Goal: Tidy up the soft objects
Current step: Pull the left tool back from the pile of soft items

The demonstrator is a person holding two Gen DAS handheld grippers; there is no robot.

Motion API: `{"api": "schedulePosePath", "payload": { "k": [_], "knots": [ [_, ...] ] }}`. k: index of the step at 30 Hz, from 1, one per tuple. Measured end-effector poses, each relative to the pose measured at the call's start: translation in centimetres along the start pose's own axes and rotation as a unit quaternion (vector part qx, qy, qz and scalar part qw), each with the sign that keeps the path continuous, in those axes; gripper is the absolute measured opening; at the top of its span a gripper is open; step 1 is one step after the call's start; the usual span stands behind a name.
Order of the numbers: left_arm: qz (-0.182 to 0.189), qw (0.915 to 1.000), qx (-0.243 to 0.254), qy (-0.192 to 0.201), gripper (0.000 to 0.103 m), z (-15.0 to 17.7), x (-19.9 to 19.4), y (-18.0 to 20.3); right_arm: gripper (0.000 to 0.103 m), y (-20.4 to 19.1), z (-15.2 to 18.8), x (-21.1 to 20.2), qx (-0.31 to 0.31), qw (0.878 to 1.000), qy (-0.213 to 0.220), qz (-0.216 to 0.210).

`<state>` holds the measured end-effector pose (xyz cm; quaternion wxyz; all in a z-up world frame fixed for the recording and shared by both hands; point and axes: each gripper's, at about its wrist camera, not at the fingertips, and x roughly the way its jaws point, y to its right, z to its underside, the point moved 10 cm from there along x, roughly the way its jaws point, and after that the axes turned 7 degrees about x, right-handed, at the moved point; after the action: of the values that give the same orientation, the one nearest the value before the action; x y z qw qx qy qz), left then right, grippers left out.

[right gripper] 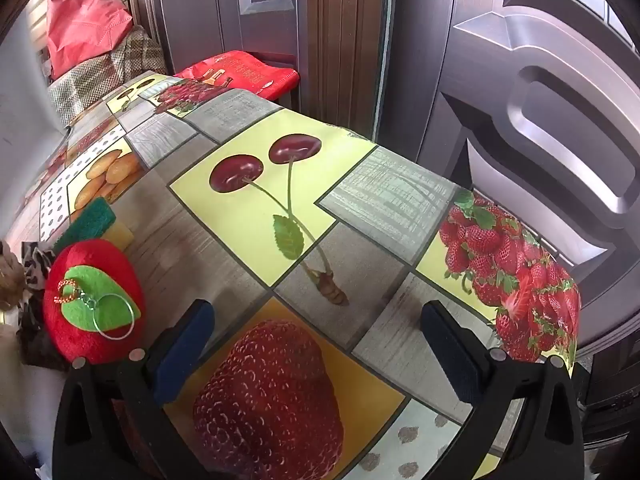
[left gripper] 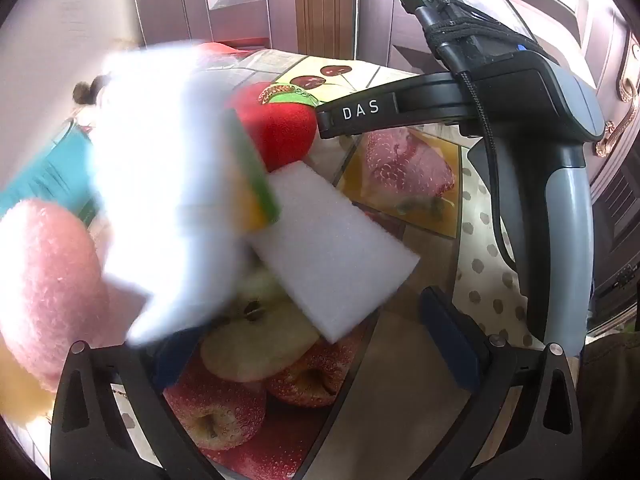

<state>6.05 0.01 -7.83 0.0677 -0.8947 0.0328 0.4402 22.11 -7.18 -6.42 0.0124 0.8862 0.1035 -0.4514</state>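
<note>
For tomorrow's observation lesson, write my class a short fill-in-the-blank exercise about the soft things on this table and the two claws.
1. The plush apple is red with a ____ felt leaf.
2. The white foam block lies on a tablecloth printed with ____.
3. The right claw stands ____, with nothing between its pads.
4. The scouring sponge has a green top and a ____ underside.

Missing words: green; fruit; open; yellow

A fruit-print tablecloth (right gripper: 360, 264) covers the table. Behind it stand dark panelled doors (right gripper: 540, 80). A red bag (right gripper: 86, 20) sits on checked fabric (right gripper: 116, 68) at the far left; another red bag (right gripper: 244, 72) lies beyond the table's far edge.
</note>
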Motion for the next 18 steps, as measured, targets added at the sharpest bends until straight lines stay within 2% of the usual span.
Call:
{"api": "schedulePosePath", "payload": {
  "k": [1,18],
  "knots": [
    [0.008,0.9999,-0.006,0.001,0.102,0.03,0.01,-0.13,0.103,0.01,-0.04,-0.01,-0.001,1.000,0.003,0.001],
    [0.002,1.0000,-0.002,0.000,0.102,0.13,-0.21,-0.25,0.103,0.03,-0.03,-0.01,-0.002,1.000,0.002,0.002]
  ]
}}
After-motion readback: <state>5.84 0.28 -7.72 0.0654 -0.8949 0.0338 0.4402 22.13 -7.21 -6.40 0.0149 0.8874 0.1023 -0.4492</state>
